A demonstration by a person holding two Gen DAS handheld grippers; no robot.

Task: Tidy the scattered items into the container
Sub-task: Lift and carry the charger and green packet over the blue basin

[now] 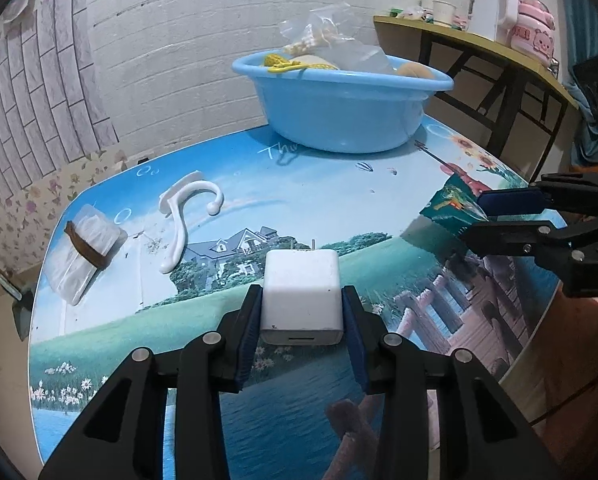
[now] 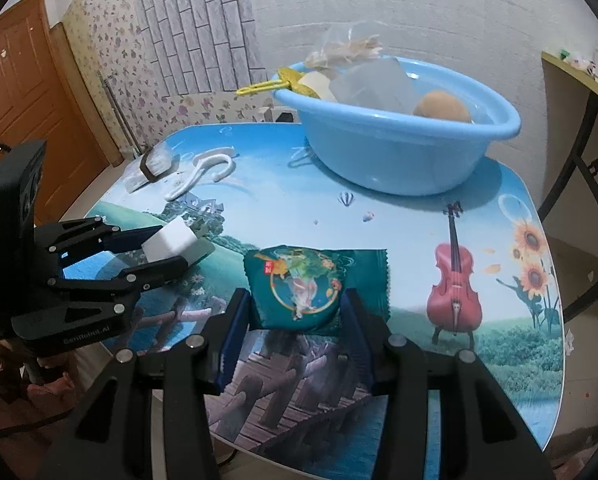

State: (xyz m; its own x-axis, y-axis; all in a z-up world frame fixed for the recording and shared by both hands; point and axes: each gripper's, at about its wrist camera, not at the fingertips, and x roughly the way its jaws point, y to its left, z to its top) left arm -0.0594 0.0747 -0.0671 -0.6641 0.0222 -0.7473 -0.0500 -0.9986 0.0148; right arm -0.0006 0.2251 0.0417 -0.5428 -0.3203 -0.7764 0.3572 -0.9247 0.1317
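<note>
- Between the left gripper's (image 1: 302, 320) blue pads sits a white charger cube (image 1: 301, 296), jaws closed snug on its two sides, prongs pointing away toward the basin; it looks lifted just clear of the table (image 1: 339, 200).
- Beside it, the right gripper (image 2: 297, 312) has closed on a green snack packet (image 2: 299, 288), pinching its puffy middle while the crimped edges stick out past the pads.
- Further back, the blue basin (image 1: 339, 120) stands at the table's far end, already holding a clear bag, a yellow tool and a round brown thing.
- Off to the left, still loose on the table, lie a white plastic hook (image 1: 179, 220) and a small wrapped bundle (image 1: 85, 252) with a dark band.
- Trouble I'd watch for: the smooth-looking cube could slide out if the squeeze eases, the soft packet may squirm free, and both grippers heading for one basin could knock together or clip its rim.
</note>
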